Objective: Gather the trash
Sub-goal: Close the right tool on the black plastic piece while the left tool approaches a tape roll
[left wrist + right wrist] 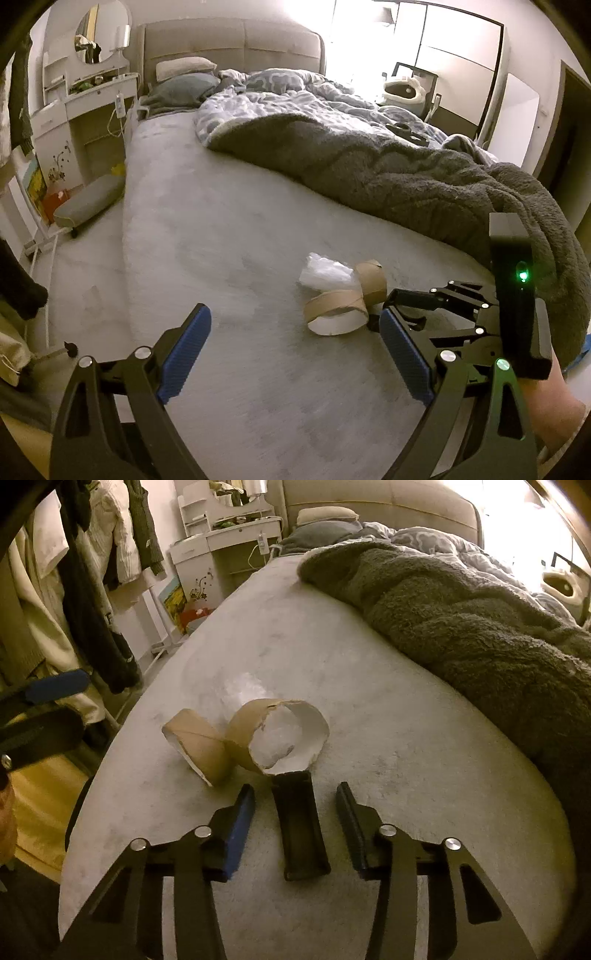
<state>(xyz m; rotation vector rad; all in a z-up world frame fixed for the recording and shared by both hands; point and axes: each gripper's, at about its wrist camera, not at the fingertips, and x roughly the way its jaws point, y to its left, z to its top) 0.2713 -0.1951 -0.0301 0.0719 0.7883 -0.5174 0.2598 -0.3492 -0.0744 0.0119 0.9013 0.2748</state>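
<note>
Two plain cardboard rings (pixel 236 742) on the bed (pixel 369 701); no legible writing.

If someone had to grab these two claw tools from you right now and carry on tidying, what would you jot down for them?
Left gripper: open, empty, over the bare sheet.
Right gripper: jaws apart with a black plastic piece lying between them; the pads do not press on it, so nothing is held.
Trash, all on the bed near its foot: two cardboard rolls, one torn open and one intact, touching each other, with crumpled clear plastic behind them.
Done: nothing collected yet.
Left: pick up all four pieces. No bin is in view.
</note>
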